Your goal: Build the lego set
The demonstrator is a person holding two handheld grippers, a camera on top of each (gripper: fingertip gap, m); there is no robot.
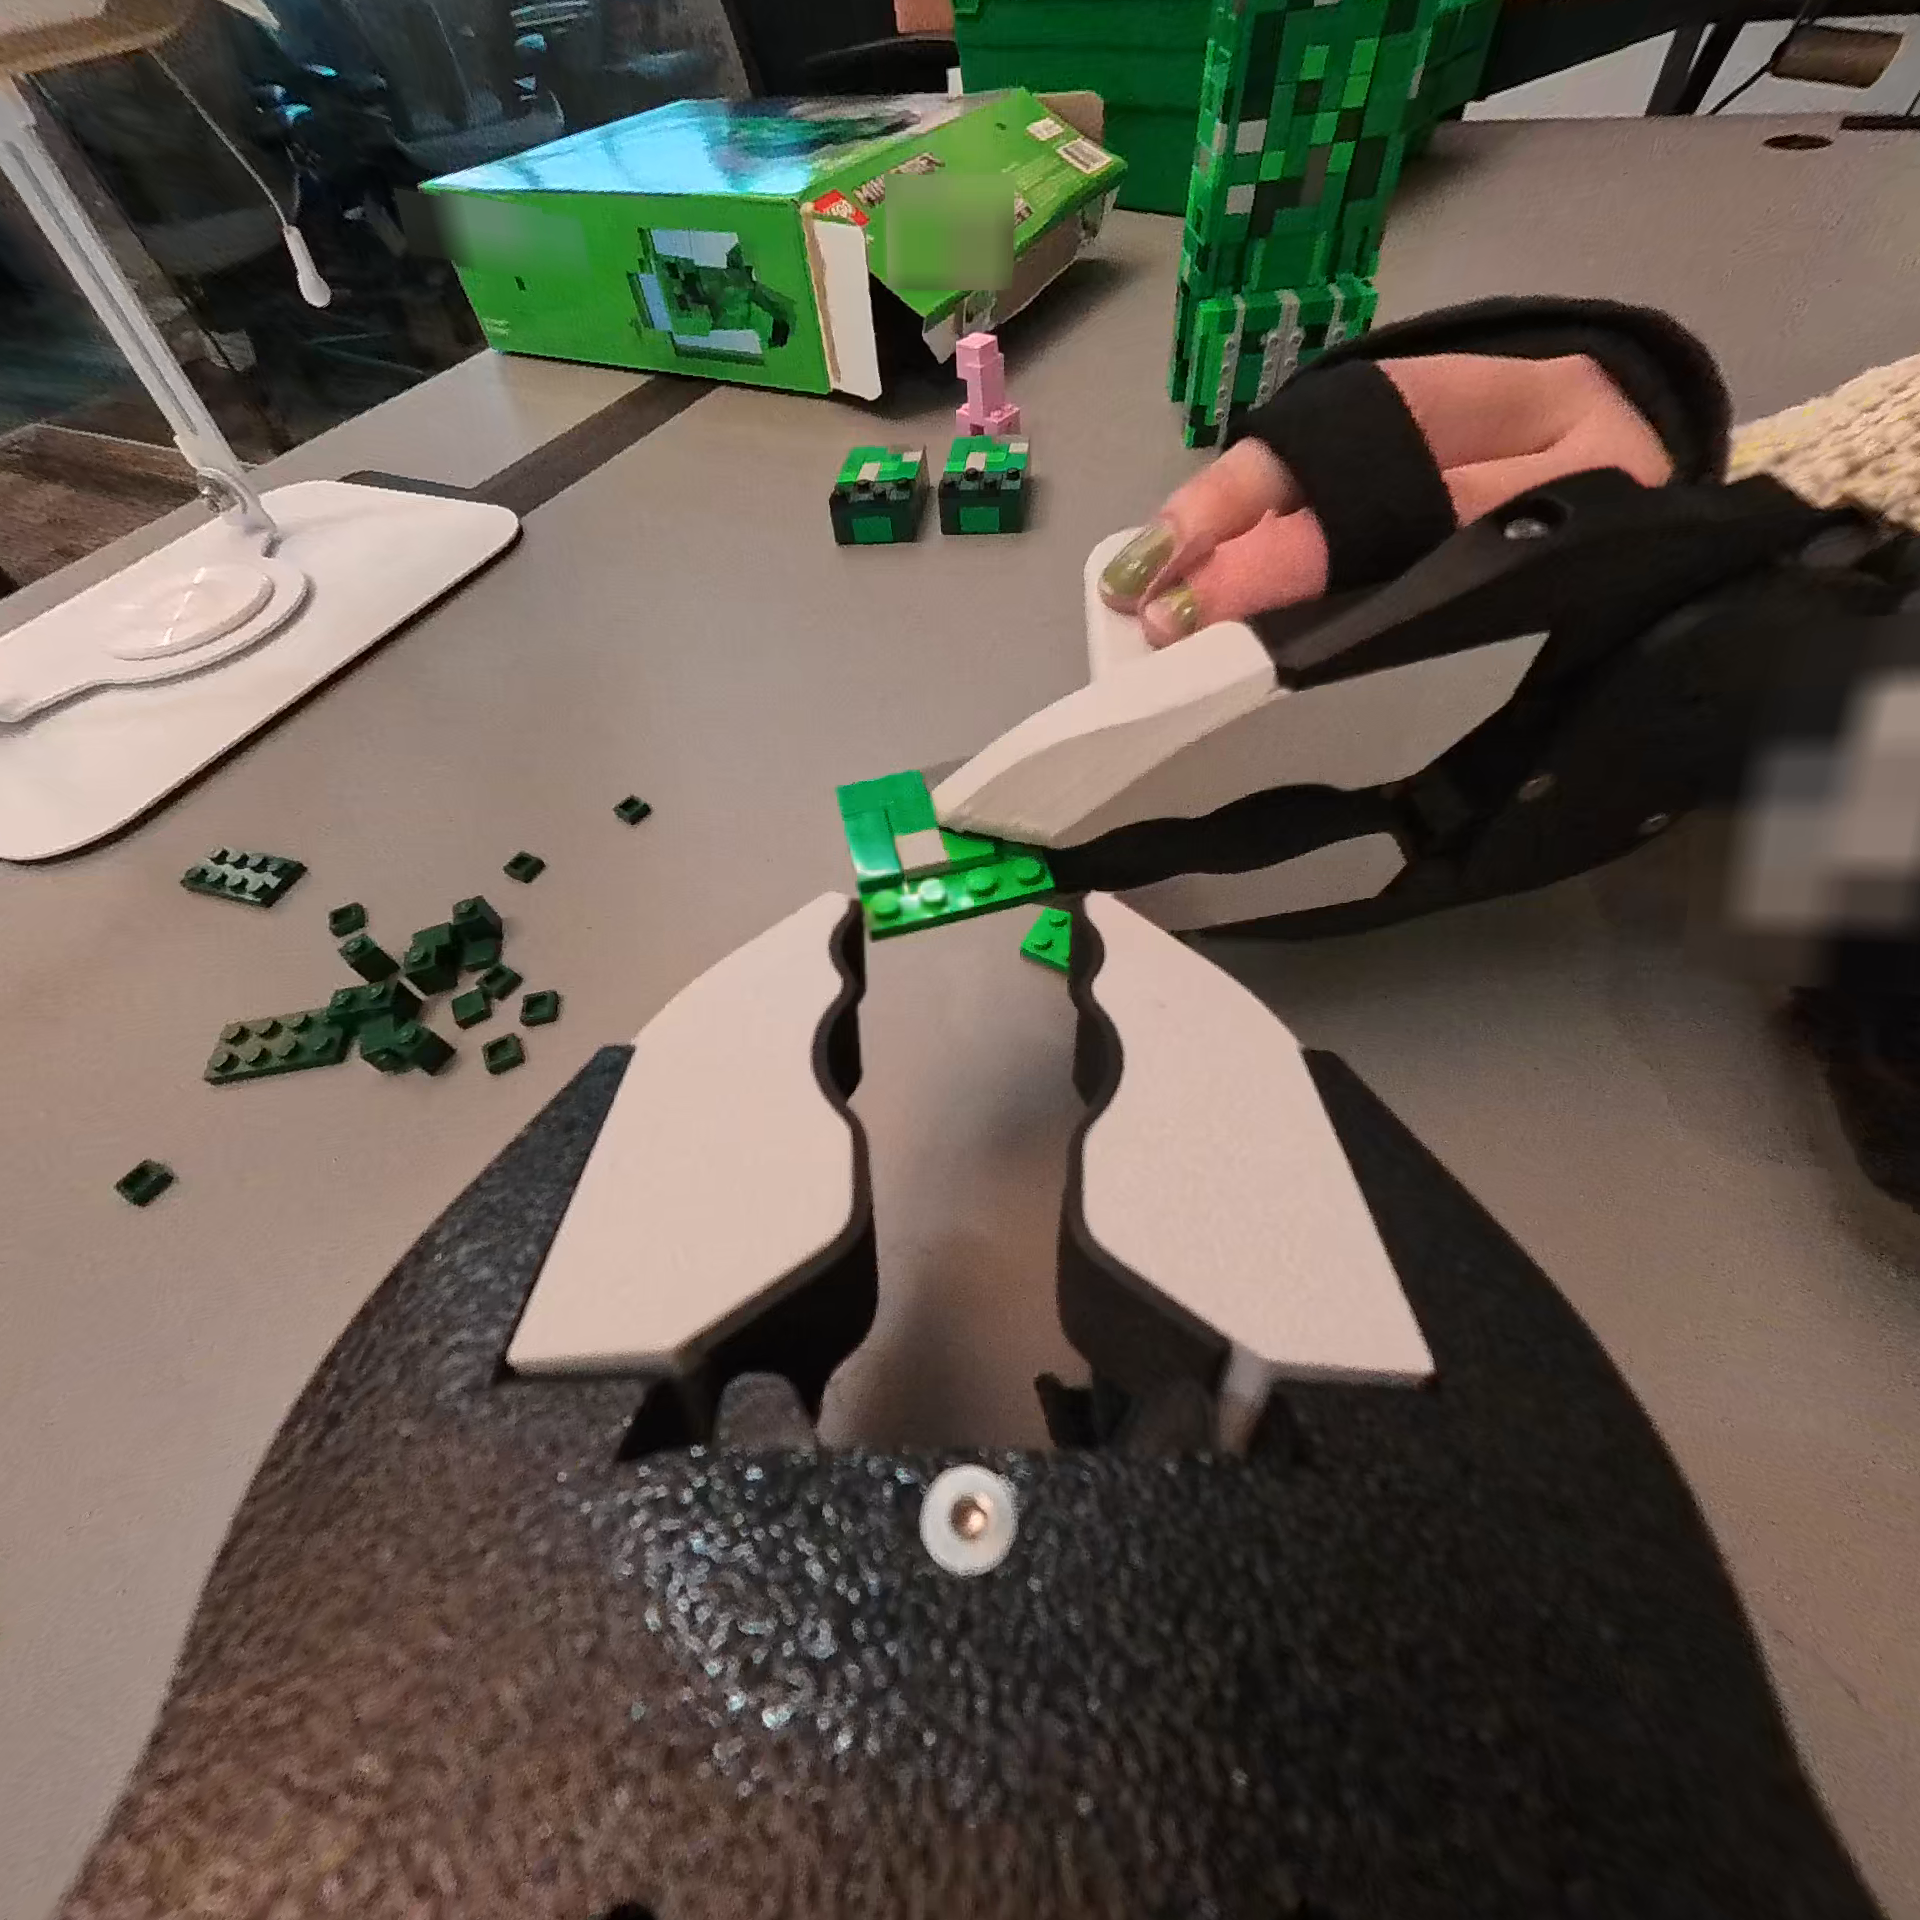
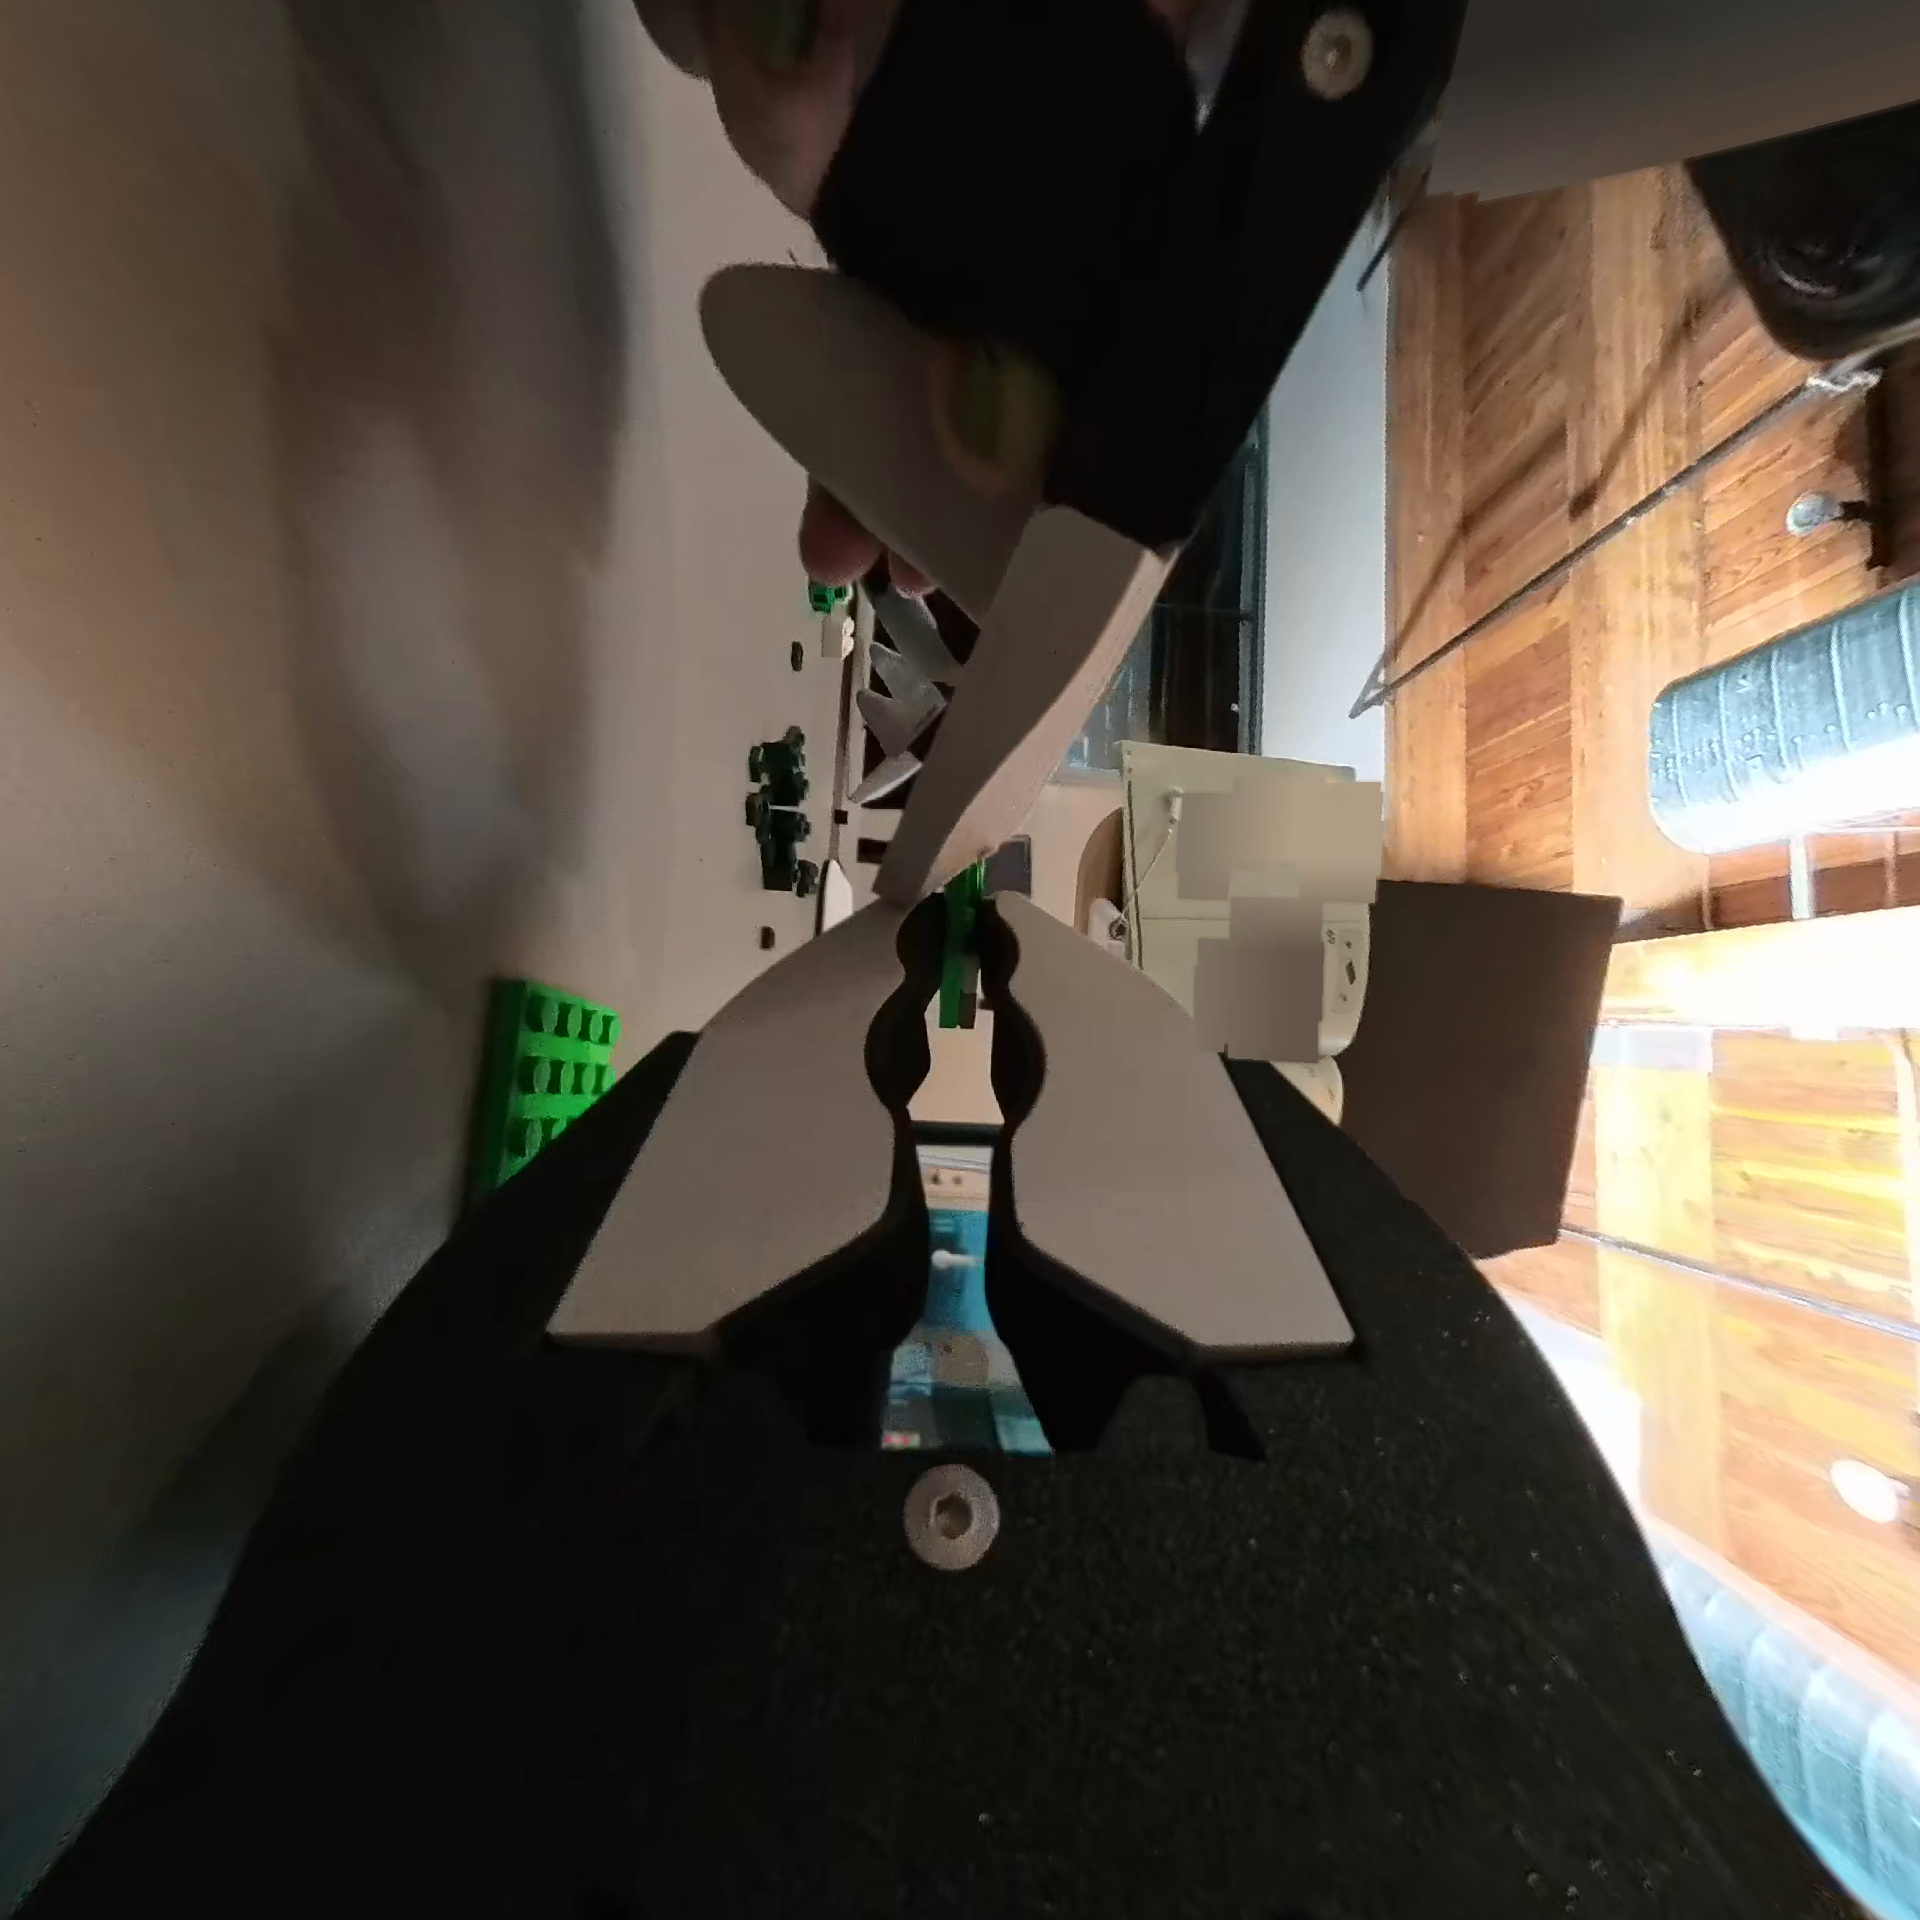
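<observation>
My right gripper (image 2: pixel 951 909) is shut on a bright green plate assembly (image 2: pixel 958 971), gripping it by one edge. In the left wrist view it (image 1: pixel 1023 854) reaches in from the right and holds the assembly (image 1: pixel 940 868) flat, a little above the grey table (image 1: pixel 675 665). The assembly has smooth green and grey tiles on its far part and bare studs at the near edge. My left gripper (image 1: pixel 966 925) is open and empty, its tips just short of the studded edge. One of its fingers (image 2: pixel 977 644) touches my right gripper's tip.
A small green plate (image 1: pixel 1047 935) lies under the held assembly. Loose dark green pieces (image 1: pixel 395 997) lie at left. Two small green-black cubes (image 1: pixel 930 494), a pink figure (image 1: pixel 982 384), the green box (image 1: pixel 727 249), a tall green build (image 1: pixel 1288 208) and a white lamp base (image 1: pixel 208 644) stand farther off.
</observation>
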